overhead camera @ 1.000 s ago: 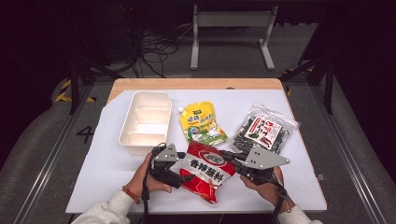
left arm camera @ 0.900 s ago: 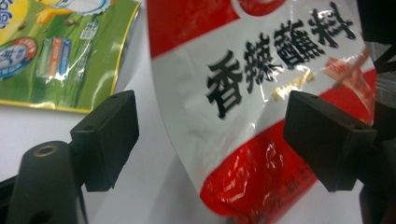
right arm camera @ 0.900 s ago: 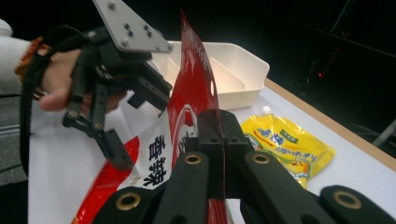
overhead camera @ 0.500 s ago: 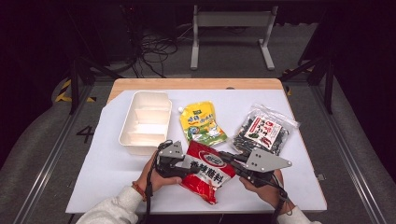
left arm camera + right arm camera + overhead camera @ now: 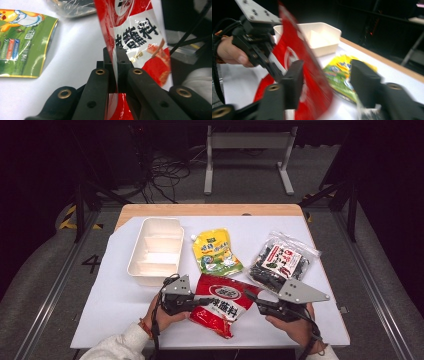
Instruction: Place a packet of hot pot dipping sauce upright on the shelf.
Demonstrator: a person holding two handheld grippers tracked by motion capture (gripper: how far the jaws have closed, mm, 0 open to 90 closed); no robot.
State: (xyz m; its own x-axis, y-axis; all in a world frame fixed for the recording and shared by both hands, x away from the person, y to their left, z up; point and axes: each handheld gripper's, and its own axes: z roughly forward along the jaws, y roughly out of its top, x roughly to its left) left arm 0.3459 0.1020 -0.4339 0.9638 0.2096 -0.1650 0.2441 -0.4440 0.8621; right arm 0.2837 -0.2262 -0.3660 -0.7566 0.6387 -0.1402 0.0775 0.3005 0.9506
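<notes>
Handed across since the earlier frame, the red packet (image 5: 223,302) is now passing from the right gripper (image 5: 252,298) to the left gripper (image 5: 201,301) at the near edge of the desk (image 5: 120,300). Jaws on the left have just been closing and are now clenching the packet's edge, as the left gripper view is showing, with the film pinched flat between the pads (image 5: 122,67). Jaws on the right have just been opening; in the right gripper view they are standing apart, with the blurred packet (image 5: 304,75) lying between them and seeming to rest against one pad.

A white tray (image 5: 155,251) is sitting empty just beyond the left hand (image 5: 159,312). A yellow pouch (image 5: 215,252) and a dark bag (image 5: 281,261) are lying flat farther back, both untouched.

Judging from this, the handover is nearly done. Left to do, most likely, is for the right gripper to be drawing clear and for the packet to be going into the tray, with the other two packs possibly following.
</notes>
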